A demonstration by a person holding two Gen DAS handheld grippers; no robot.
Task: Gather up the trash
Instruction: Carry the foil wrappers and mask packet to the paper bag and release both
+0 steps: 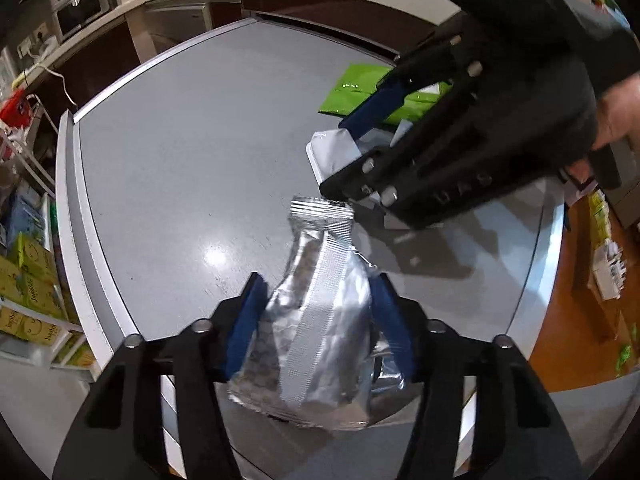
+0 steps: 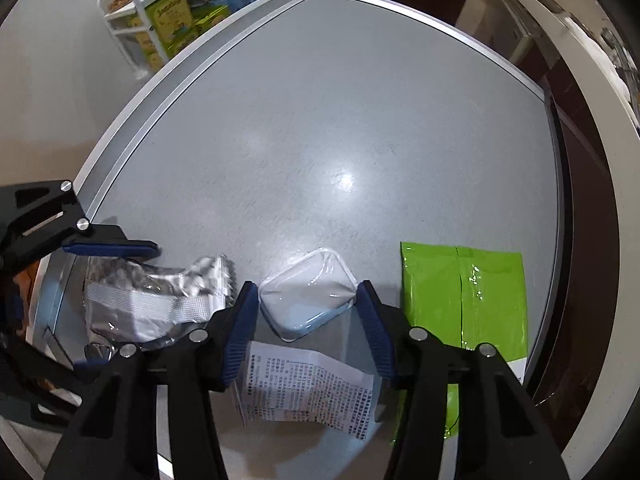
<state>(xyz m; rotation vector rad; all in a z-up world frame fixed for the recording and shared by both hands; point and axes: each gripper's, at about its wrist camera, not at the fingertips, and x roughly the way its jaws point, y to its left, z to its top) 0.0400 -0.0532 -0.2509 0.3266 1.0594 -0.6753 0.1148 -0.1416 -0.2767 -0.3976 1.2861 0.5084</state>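
A crumpled silver foil wrapper (image 1: 316, 320) lies at the near edge of the grey table (image 1: 180, 140), and my left gripper (image 1: 318, 284) is shut on it, both blue pads pressing its sides. In the right wrist view the same wrapper (image 2: 152, 304) lies at the left under a left finger (image 2: 116, 248). My right gripper (image 2: 306, 288) is shut on a clear plastic packet (image 2: 308, 300) with a printed white paper slip (image 2: 308, 392). In the left wrist view that gripper (image 1: 332, 160) is at the upper right. A green packet (image 2: 464, 300) lies flat to its right.
The table (image 2: 320, 100) has an aluminium rim. A white rack with yellow-green boxes (image 2: 168, 16) stands beyond its far left corner. A counter with an oven (image 1: 76, 4) runs along the back. Wooden floor (image 1: 580, 300) shows at the right, and a person's hand (image 1: 616, 112) holds the right gripper.
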